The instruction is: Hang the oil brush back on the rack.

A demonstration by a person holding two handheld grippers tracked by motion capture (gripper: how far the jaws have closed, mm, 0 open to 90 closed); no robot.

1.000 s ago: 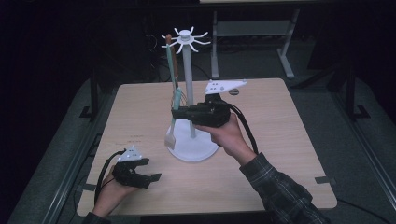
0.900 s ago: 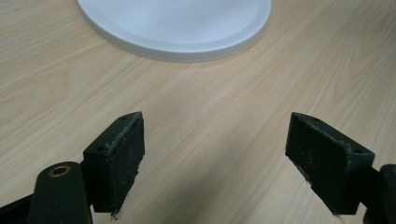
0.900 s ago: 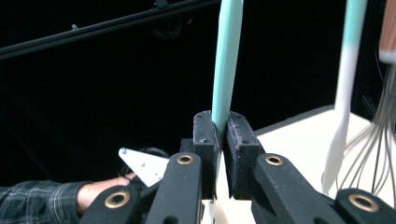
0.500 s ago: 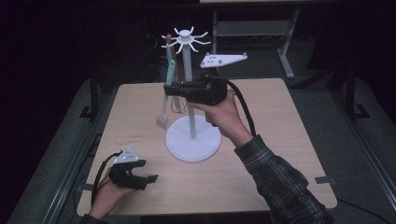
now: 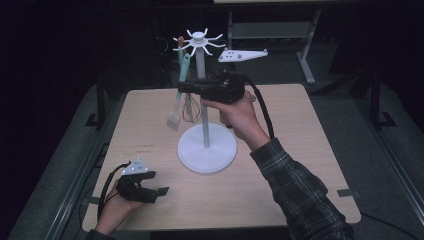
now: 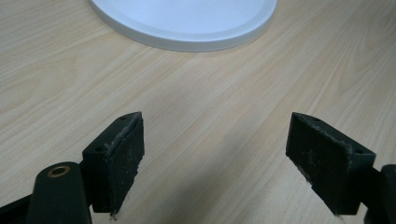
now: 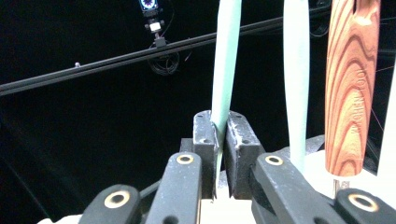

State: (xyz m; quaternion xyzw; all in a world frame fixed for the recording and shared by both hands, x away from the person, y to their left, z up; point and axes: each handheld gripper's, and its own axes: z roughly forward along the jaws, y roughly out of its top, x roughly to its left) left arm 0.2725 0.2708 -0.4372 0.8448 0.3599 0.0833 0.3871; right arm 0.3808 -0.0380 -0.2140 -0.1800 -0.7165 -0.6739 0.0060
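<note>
A white utensil stand (image 5: 202, 100) with hook arms at its top rises from a round base (image 5: 207, 147) at the table's middle. My right gripper (image 5: 183, 89) is raised beside the pole, shut on the mint-green handle of a spatula (image 5: 174, 119) that hangs below it. In the right gripper view the pads (image 7: 205, 140) pinch that green handle (image 7: 225, 70); a second green handle (image 7: 296, 74) and a wooden handle (image 7: 352, 84) hang to its right. A whisk (image 5: 190, 107) hangs by the pole. My left gripper (image 5: 159, 191) rests open near the table's front left, nothing between its fingers (image 6: 122, 154).
The light wooden table (image 5: 300, 150) has free surface right of the stand. The stand's base rim (image 6: 187, 42) lies just ahead of the left gripper. Dark floor and a metal frame (image 5: 305, 55) surround the table.
My right gripper has risen along the pole with the green spatula, whose head now hangs well above the tabletop. The left gripper has stayed put.
</note>
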